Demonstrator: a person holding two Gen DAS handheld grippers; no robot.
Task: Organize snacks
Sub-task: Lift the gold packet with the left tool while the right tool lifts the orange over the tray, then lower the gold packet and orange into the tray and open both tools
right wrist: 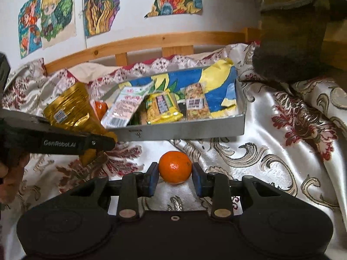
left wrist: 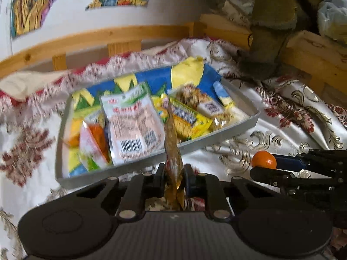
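A grey tray (left wrist: 216,134) lined with blue and yellow paper lies on the cloth ahead and holds several snack packets. Among them are a pink-white pack (left wrist: 132,125) and a yellow pack (left wrist: 186,119). My left gripper (left wrist: 174,170) is shut on a gold foil packet (left wrist: 172,143), which stands on edge just short of the tray's near wall. The right wrist view shows that gold foil packet (right wrist: 71,110) in the left gripper (right wrist: 104,147), left of the tray (right wrist: 184,130). My right gripper (right wrist: 174,169) is shut on a small orange (right wrist: 175,164), just above the cloth in front of the tray.
A shiny white cloth (right wrist: 271,151) with red and gold patterns covers the surface. A wooden rail (right wrist: 151,40) runs behind the tray, under a wall with coloured drawings (right wrist: 102,6). Brown fabric (right wrist: 290,43) hangs at the back right. A person's hand (right wrist: 8,173) holds the left gripper.
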